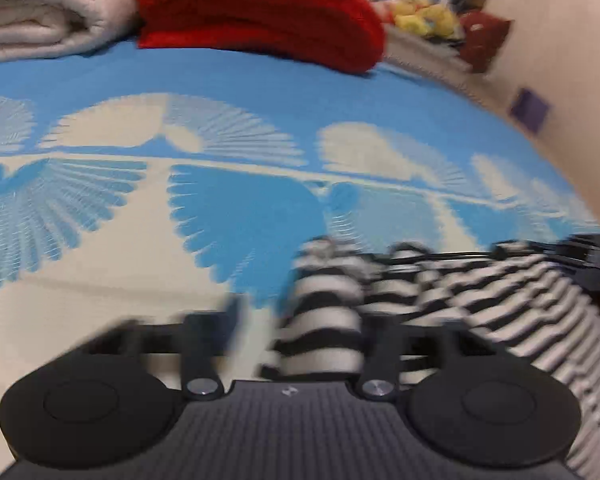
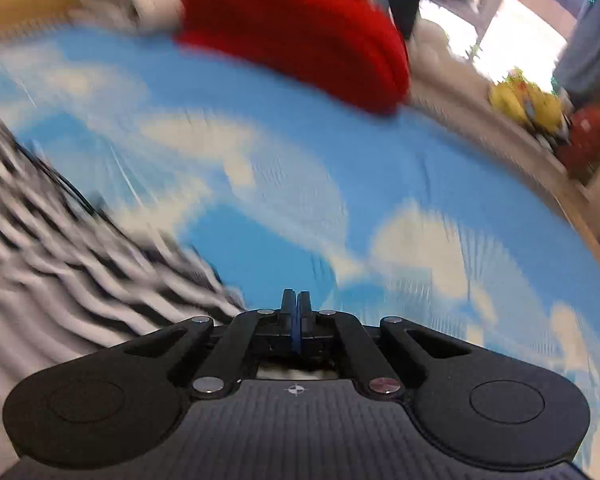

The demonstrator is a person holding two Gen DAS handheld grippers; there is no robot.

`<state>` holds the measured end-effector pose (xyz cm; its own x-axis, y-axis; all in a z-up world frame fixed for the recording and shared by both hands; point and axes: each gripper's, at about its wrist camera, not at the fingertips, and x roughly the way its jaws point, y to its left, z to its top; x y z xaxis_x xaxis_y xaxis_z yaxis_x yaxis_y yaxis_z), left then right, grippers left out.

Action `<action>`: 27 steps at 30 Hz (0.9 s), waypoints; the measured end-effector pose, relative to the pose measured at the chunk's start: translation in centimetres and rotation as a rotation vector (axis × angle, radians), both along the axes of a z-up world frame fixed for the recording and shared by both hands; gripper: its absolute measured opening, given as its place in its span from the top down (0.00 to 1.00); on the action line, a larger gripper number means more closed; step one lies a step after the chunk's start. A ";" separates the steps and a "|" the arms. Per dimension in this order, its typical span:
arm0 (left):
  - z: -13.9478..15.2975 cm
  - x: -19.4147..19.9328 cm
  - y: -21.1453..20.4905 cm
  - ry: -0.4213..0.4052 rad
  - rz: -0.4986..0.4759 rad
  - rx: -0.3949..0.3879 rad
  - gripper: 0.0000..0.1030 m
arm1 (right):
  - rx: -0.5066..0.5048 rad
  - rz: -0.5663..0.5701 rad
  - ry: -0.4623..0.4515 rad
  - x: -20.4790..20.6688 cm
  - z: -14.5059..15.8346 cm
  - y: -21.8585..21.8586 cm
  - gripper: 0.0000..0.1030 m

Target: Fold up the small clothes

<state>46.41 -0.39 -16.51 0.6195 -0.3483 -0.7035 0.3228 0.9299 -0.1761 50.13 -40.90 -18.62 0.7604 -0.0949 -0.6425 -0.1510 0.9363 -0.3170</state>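
A black-and-white striped garment lies on the blue and white patterned bedspread. My left gripper is open, its fingers spread wide, with a bunched fold of the striped cloth lying between them. In the right wrist view the striped garment lies at the left. My right gripper is shut with nothing between its pads, just right of the garment's edge and above the bedspread. Both views are blurred by motion.
A folded red knit and a folded cream blanket lie at the far side of the bed. Yellow soft toys and a red item sit on a ledge at the far right by the wall.
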 end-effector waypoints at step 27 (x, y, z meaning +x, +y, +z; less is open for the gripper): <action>5.8 -4.6 5.0 0.032 0.032 0.022 0.01 | 0.452 -0.515 -0.078 -17.3 4.8 -9.6 0.28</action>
<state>41.84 4.59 -10.75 0.6072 -0.3127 -0.7304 0.2873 0.9435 -0.1651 32.85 -50.46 -13.79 0.7359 -0.1924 -0.6492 0.3561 0.9254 0.1293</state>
